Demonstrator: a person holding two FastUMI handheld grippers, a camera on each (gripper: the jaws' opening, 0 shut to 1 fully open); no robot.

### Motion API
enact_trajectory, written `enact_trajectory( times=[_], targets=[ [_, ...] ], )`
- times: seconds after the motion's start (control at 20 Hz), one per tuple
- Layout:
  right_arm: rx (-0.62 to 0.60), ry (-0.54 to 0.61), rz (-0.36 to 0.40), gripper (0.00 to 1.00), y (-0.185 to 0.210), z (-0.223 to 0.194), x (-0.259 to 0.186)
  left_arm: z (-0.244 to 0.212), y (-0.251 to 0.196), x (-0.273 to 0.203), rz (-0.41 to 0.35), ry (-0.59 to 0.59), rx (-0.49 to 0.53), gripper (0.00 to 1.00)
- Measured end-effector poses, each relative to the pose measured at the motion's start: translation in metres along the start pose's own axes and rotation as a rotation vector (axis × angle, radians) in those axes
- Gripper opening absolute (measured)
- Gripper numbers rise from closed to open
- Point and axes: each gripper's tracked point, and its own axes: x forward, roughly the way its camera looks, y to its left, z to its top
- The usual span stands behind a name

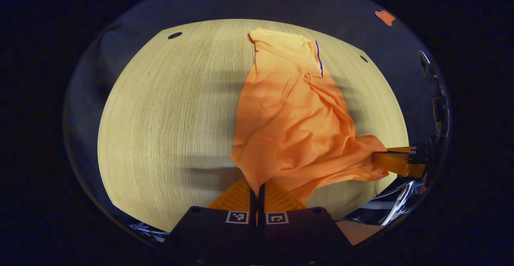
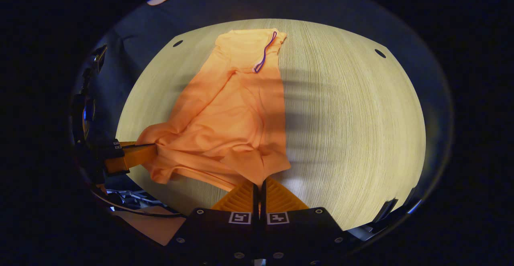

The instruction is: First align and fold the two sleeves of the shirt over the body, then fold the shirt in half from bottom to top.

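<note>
On the pale wood-grain table (image 1: pixel 160 117), an orange shirt (image 1: pixel 289 113) is laid lengthwise, its far end flat on the surface and its near end gathered and lifted off the wood. A thin dark purple trim line (image 1: pixel 319 59) is seen near the far end of the garment. In the left gripper view, the left gripper (image 1: pixel 257 187) is seen with its fingers drawn almost together, and a bunched fold of the shirt's near edge is pinched between them. At the right edge of that view, the right gripper (image 1: pixel 383 157) is seen clamped on another near corner of the fabric, which is drawn out sideways toward it.

In the right gripper view, the right gripper's own fingers are likewise nearly closed, with a fold of orange cloth caught between them. The left gripper is noted at the left edge of that view, gripping the opposite near corner of the shirt. Creases are observed running across the raised portion of the cloth between the two grippers. Small dark holes (image 2: pixel 380 53) are recorded near the table's far corners.
</note>
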Motion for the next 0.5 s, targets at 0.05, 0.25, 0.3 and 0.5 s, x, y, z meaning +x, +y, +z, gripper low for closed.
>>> enact_trajectory(
  times=[0.05,0.25,0.3,0.5],
  targets=[
    [0.000,-0.013,0.002,0.00,-0.001,0.009,-0.002,0.009,0.001,0.000,0.001,-0.012,0.002,0.01],
    [-0.004,-0.071,-0.009,0.00,-0.008,0.047,-0.009,0.042,-0.003,-0.002,-0.001,-0.062,0.017,0.01],
    [-0.004,-0.084,-0.012,0.00,-0.010,0.056,-0.010,0.050,-0.003,-0.002,-0.001,-0.074,0.023,0.01],
    [-0.003,-0.127,-0.025,0.00,-0.016,0.086,-0.014,0.084,-0.002,-0.008,-0.003,-0.119,0.033,0.01]
  ],
)
